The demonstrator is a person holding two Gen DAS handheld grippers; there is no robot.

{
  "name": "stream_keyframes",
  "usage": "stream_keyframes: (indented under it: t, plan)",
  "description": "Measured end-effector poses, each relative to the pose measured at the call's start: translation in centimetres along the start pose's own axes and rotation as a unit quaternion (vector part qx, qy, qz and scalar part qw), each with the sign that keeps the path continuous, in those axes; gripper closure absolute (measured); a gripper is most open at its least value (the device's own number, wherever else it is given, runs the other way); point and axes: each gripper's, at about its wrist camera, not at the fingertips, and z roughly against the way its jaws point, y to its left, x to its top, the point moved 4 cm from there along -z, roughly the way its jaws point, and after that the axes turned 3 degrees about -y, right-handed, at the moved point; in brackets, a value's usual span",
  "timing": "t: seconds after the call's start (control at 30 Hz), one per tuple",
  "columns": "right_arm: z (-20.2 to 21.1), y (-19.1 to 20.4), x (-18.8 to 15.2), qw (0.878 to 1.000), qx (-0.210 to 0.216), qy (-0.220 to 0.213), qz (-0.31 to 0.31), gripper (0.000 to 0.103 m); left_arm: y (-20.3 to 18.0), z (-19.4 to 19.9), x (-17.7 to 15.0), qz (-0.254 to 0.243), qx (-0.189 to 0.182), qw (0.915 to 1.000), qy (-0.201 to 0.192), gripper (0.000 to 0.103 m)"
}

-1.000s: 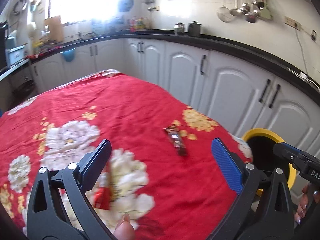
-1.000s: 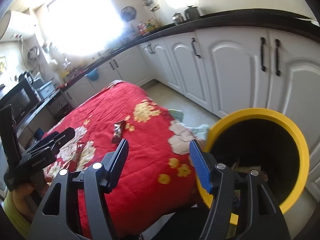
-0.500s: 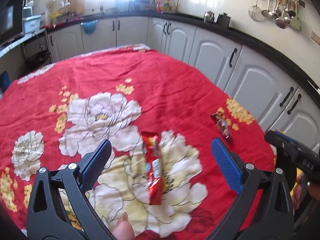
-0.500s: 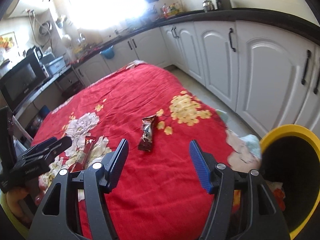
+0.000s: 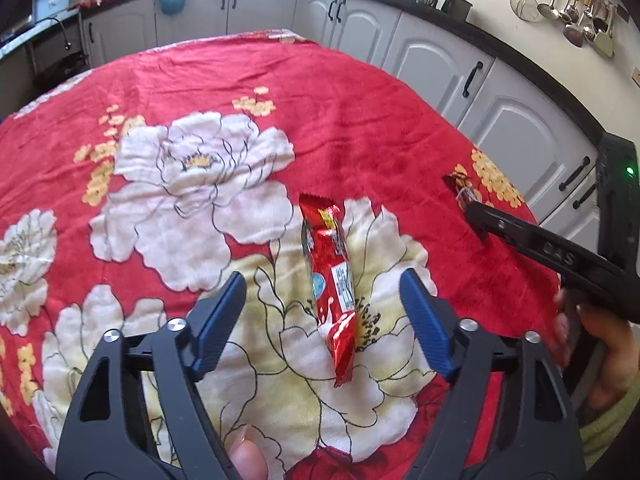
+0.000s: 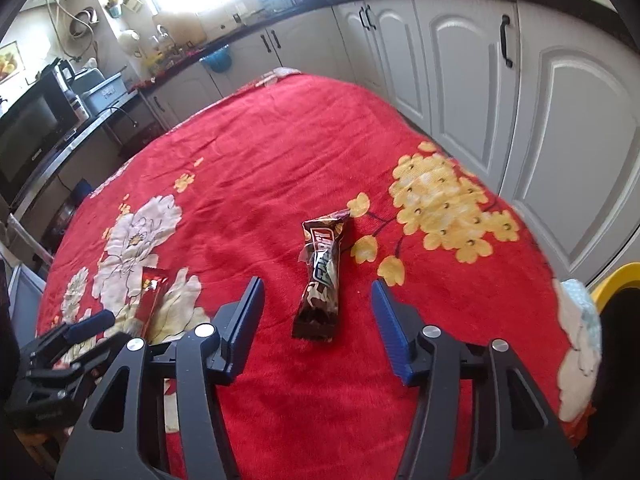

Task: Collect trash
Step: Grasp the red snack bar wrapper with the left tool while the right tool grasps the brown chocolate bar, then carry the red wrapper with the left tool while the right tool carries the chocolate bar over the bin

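Kitchen worktop, red floral cloth (image 5: 360,120). My left claw (image 5: 324,300) straddles the glossy red foil wrapper (image 5: 330,276), my right claw (image 6: 318,304) the dark brown chocolate-bar wrapper (image 6: 322,276); both closing, pads not yet touching, lined up for lengthwise pinches.

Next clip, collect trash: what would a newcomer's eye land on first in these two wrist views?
The bright red floral cloth over the table fills both views. On it lie two wrappers: a red wrapper framed by the left tool, and a brown chocolate wrapper framed by the right tool. Both tools' jaws are closing, neither touching its wrapper yet. A yellow-rimmed bin peeks in at the right view's edge.
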Motion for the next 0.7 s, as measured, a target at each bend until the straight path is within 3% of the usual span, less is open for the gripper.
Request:
stream_keyframes:
  t: [0.1, 0.23, 0.5, 0.7]
  plan:
    - [-0.4, -0.1, 0.0, 1.0, -0.005, -0.002, 0.001, 0.059, -0.4, -0.5, -0.4, -0.005, -0.005, 0.9999, 0.008, 0.045]
    - [-0.2, -1.1, -0.4, 1.0, -0.017, -0.007, 0.0, 0.084, -1.2, -0.9, -0.8, -0.019, 0.0, 0.9997, 0.012, 0.055]
    - [2.2, -2.7, -2.4, 0.999, -0.003, -0.025, -0.02, 0.085, -3.1, -1.2, -1.4, -0.046, -0.01, 0.9989, 0.009, 0.086]
    - [5.0, -4.4, -4.2, 0.998, 0.006, -0.04, -0.042, 0.085, -4.9, -0.7, -1.7, -0.054, -0.036, 0.9979, 0.004, 0.091]
